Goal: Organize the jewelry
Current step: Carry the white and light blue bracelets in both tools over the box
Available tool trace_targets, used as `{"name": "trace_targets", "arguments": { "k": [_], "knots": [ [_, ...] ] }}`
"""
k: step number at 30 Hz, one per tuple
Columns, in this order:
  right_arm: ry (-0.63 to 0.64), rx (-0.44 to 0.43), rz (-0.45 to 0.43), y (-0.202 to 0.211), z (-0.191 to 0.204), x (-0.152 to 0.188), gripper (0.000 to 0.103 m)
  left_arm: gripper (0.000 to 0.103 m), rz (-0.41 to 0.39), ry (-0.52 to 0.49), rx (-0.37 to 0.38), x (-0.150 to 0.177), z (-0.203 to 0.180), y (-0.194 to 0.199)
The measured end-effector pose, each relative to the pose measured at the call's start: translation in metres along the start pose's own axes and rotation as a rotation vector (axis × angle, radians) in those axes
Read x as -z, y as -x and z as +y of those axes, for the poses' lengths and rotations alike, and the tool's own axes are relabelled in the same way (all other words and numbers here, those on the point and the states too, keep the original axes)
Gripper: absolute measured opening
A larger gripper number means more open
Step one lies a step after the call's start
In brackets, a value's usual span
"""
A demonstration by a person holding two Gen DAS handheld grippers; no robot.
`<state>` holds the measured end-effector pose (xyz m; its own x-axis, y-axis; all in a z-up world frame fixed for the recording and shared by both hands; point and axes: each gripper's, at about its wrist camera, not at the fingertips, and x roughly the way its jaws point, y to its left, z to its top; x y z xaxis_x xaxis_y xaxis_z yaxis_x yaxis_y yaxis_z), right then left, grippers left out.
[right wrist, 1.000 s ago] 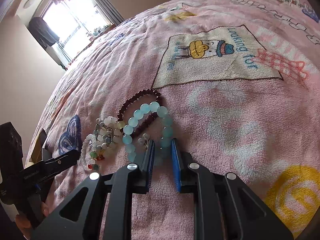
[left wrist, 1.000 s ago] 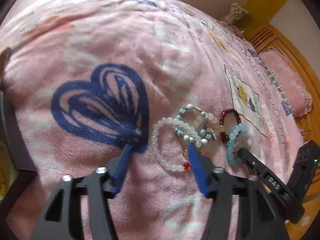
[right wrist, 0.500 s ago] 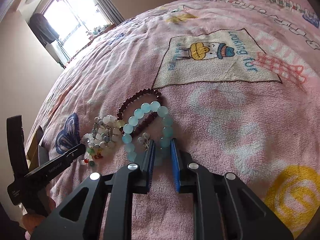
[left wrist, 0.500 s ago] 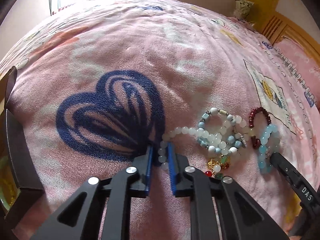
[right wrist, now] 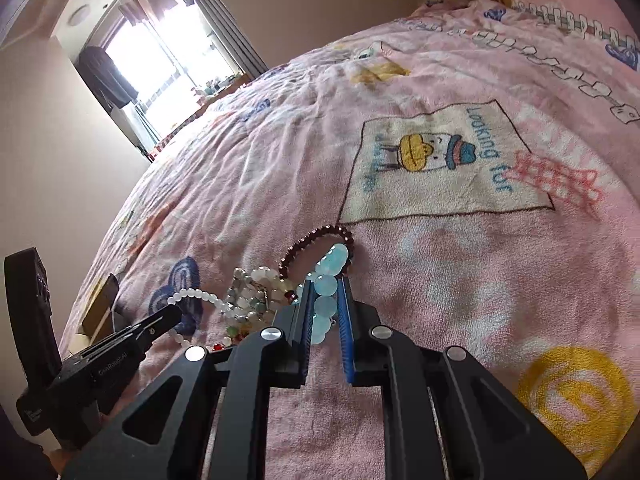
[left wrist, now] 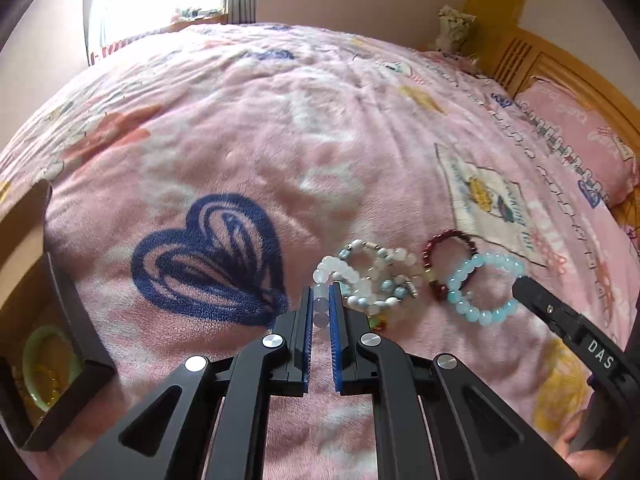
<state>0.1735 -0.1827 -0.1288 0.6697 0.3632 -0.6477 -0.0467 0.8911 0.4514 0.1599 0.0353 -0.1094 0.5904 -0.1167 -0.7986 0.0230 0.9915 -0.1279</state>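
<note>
An open box [left wrist: 60,368] sits at the bed's left edge. The left tongs [left wrist: 320,312], angled low over the pink blanket [left wrist: 280,140], pinch the white bead bracelet [left wrist: 334,270]. Further right, the right tongs [right wrist: 325,312], tilted similarly, clamp the aqua bead bracelet [right wrist: 326,280] beside the dark red bracelet [right wrist: 316,240].

My left-wrist view cuts the black box [left wrist: 60,344] at the left edge. Fingers [left wrist: 306,320] cover part of the white bead bracelet [left wrist: 334,272]. In the right-wrist view, the aqua bracelet's [right wrist: 326,280] near loop is hidden.
</note>
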Motion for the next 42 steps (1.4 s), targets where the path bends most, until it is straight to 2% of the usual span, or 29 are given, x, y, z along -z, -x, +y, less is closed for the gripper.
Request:
{"name": "trace_targets", "arguments": {
  "k": [9,18,23,32,39,42],
  "knots": [
    [0.011,-0.038,-0.052,0.030,0.023,-0.009,0.013,0.009,-0.104,-0.010,-0.041,-0.006,0.000,0.060],
    [0.043,-0.095,-0.059,0.046,0.059,-0.008,0.013,0.009,-0.191,0.022,-0.101,-0.004,0.029,0.123],
    [0.092,-0.130,-0.053,0.046,0.097,-0.007,0.013,0.009,-0.216,0.050,-0.154,0.002,0.061,0.144],
    [0.182,-0.257,-0.044,0.035,0.193,0.005,0.013,0.009,-0.202,0.127,-0.222,0.017,0.127,0.163],
    [0.283,-0.314,0.015,0.010,0.260,0.028,0.013,0.009,-0.195,0.167,-0.263,0.024,0.166,0.168],
    [0.369,-0.313,0.031,-0.001,0.285,0.042,0.013,0.009,-0.191,0.184,-0.275,0.026,0.180,0.168]
  ]
}}
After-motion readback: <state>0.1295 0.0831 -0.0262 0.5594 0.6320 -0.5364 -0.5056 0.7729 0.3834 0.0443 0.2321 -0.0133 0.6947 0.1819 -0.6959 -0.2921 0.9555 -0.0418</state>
